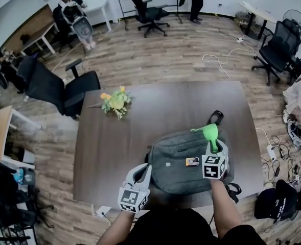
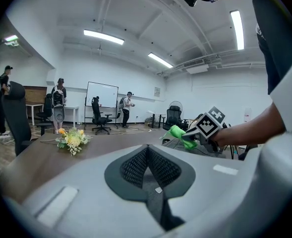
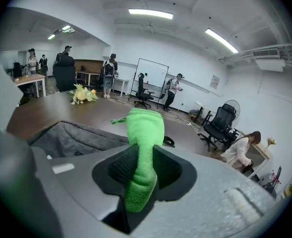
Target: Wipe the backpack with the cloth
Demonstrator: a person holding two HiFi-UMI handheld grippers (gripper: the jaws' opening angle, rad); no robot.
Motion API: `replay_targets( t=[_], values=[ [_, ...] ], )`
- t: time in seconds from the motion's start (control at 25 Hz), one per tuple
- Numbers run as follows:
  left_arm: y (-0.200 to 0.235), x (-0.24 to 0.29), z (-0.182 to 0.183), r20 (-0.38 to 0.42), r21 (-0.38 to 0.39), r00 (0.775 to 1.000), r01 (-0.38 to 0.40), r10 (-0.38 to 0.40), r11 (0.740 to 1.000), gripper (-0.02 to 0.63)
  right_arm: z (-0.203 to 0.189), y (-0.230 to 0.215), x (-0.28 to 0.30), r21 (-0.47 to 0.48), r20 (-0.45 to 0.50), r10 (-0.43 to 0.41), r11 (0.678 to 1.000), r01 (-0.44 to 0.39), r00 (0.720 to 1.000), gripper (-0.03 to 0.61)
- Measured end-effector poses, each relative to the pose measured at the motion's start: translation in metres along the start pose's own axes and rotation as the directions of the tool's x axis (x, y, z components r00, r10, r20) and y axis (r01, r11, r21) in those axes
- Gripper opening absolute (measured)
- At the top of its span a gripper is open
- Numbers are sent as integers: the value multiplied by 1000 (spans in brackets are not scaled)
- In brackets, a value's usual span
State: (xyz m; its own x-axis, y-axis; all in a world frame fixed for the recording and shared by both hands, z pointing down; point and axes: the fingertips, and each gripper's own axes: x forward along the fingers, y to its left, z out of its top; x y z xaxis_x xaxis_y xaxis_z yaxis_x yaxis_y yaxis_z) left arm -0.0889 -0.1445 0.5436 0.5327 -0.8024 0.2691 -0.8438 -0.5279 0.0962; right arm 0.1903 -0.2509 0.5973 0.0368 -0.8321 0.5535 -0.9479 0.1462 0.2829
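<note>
A grey backpack lies flat on the dark table near its front edge; its fabric also shows in the right gripper view. My right gripper is over the backpack's right part, shut on a green cloth that sticks out ahead of the jaws. My left gripper is at the backpack's left edge, with its jaws closed together and nothing between them. In the left gripper view the green cloth and the right gripper show off to the right.
A bunch of yellow flowers lies on the table's far left. A small orange tag is on the backpack. A black office chair stands left of the table. Cables and a power strip lie on the floor at right. People stand far back.
</note>
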Motion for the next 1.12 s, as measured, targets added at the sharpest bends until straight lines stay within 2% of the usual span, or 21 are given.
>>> replay_targets(
  t=[0.16, 0.32, 0.52, 0.68, 0.76, 0.88, 1.12],
  values=[
    [1, -3, 2, 18, -2, 1000, -7, 7, 1000, 18, 2, 37, -17, 16, 25, 76, 997, -77, 997, 97],
    [2, -6, 2, 19, -4, 1000, -13, 13, 1000, 18, 1, 83, -25, -25, 49, 188, 982, -187, 981, 97],
    [8, -9, -5, -9, -17, 999, -34, 33, 999, 18, -1, 146, -31, -71, 38, 330, 942, -327, 943, 97],
    [13, -13, -10, -36, -21, 998, -55, 54, 998, 18, -4, 193, -32, -22, 23, 436, 900, -436, 900, 98],
    [17, -17, -7, -18, -24, 997, -70, 70, 997, 18, 0, 213, -31, 3, 18, 479, 878, -479, 878, 98],
    [24, -21, -7, -6, -34, 996, -87, 87, 996, 18, 10, 235, -26, -11, 25, 503, 864, -503, 864, 98],
    [30, -28, -11, 16, -42, 994, -107, 107, 993, 18, 4, 256, -17, -2, -21, 516, 856, -516, 856, 98]
  ],
)
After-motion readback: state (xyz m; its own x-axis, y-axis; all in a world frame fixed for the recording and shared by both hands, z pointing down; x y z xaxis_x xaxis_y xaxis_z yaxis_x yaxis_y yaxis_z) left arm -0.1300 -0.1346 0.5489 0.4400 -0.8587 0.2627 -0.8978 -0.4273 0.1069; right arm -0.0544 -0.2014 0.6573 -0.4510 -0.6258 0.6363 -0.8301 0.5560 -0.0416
